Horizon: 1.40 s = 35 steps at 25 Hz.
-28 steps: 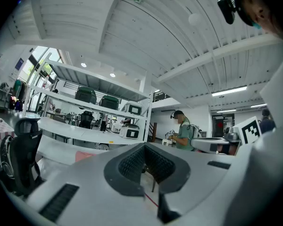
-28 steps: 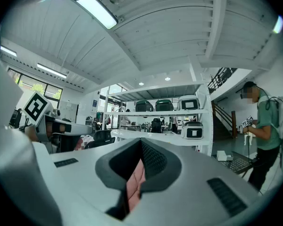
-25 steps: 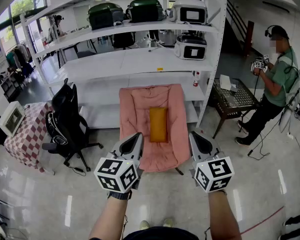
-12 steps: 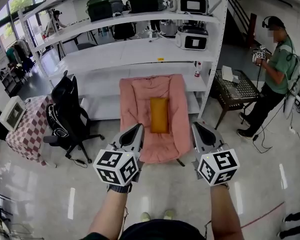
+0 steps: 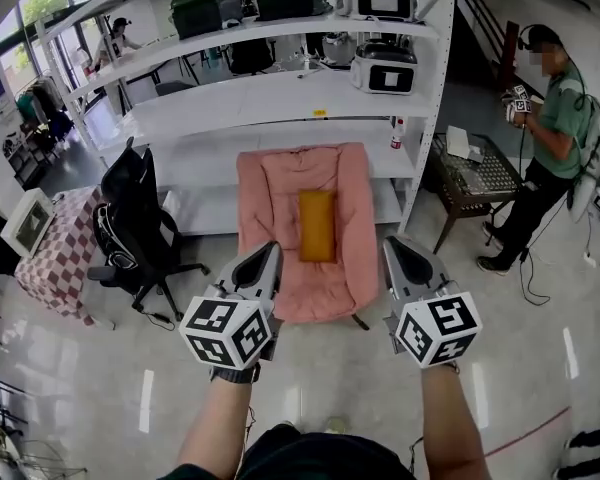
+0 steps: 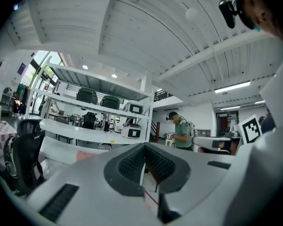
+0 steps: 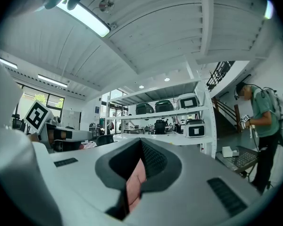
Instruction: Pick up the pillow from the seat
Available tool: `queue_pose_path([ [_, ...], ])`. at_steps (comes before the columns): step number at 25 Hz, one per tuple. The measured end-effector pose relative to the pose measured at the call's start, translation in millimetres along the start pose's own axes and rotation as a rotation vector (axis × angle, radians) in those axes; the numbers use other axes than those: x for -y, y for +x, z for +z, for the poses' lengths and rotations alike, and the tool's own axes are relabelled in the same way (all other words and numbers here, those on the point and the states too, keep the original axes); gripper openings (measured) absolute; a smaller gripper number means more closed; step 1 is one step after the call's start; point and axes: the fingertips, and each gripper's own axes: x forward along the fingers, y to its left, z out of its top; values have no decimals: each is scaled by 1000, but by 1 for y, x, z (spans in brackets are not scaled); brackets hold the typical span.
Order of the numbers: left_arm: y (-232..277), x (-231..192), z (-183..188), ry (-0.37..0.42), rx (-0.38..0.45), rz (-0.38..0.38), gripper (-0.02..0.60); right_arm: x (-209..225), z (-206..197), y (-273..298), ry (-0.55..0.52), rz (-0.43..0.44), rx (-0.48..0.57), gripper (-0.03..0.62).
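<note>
A mustard-yellow pillow [image 5: 317,225] lies upright in the middle of a pink padded seat [image 5: 264,218] that stands on the floor in front of white shelving. My left gripper [image 5: 269,255] is held low at the seat's front left corner, shut and empty, its tip over the pink edge. On the other side my right gripper [image 5: 392,249] hangs by the seat's front right edge, also shut with nothing in it. Both stay short of the pillow. In the right gripper view a strip of the pink seat [image 7: 134,182] shows past the closed jaws.
White shelves [image 5: 280,98] with appliances stand behind the seat. A black office chair [image 5: 130,233] is at the left, beside a checkered-cloth table [image 5: 55,263]. A dark low table [image 5: 475,183] and a person in a green shirt [image 5: 550,138] stand at the right. Glossy floor lies below.
The view has drawn slightly closer to the seat and both grippers have shifted a little lower in the picture. Their jaws stay shut.
</note>
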Motion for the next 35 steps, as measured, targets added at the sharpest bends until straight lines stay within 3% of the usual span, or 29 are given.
queue_pose_path([
  [8, 19, 6, -4, 6, -5, 12, 6, 23, -4, 2, 21, -2, 6, 3],
  [17, 56, -15, -12, 3, -20, -4, 6, 40, -17, 37, 25, -21, -10, 3],
  [35, 180, -154, -19, -20, -57, -45, 6, 56, -52, 209, 20, -72, -79, 3],
])
